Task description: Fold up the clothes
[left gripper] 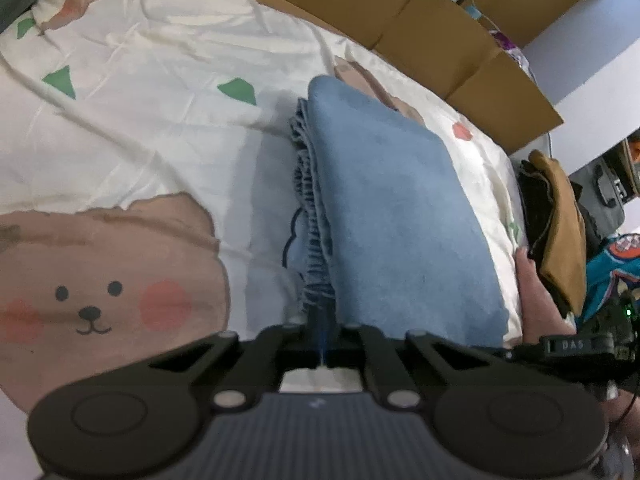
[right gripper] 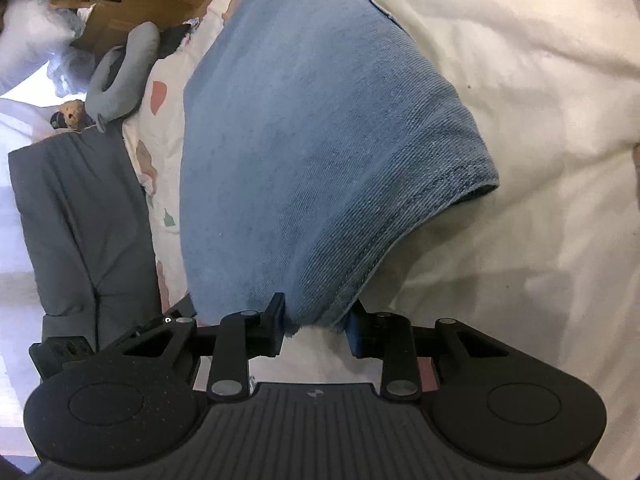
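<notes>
bedsheet [left gripper: 140, 60] bare leftward; left gripper [left gripper: 324, 332] pinches folded jeans [left gripper: 400, 208] edge, right gripper [right gripper: 316, 320] clamps hem corner

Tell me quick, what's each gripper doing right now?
Left gripper: shut on the blue jeans' edge.
Right gripper: shut on the jeans' hem corner.

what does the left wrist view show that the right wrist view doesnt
Only the left wrist view shows the brown bear face print, the gathered elastic edge of the denim, a tan folded garment and the left gripper shut on the denim edge. Only the right wrist view shows a grey folded garment, a grey neck pillow and the right gripper around a hem corner. Both share the folded blue denim garment on the cream printed bedsheet and brown cardboard.
</notes>
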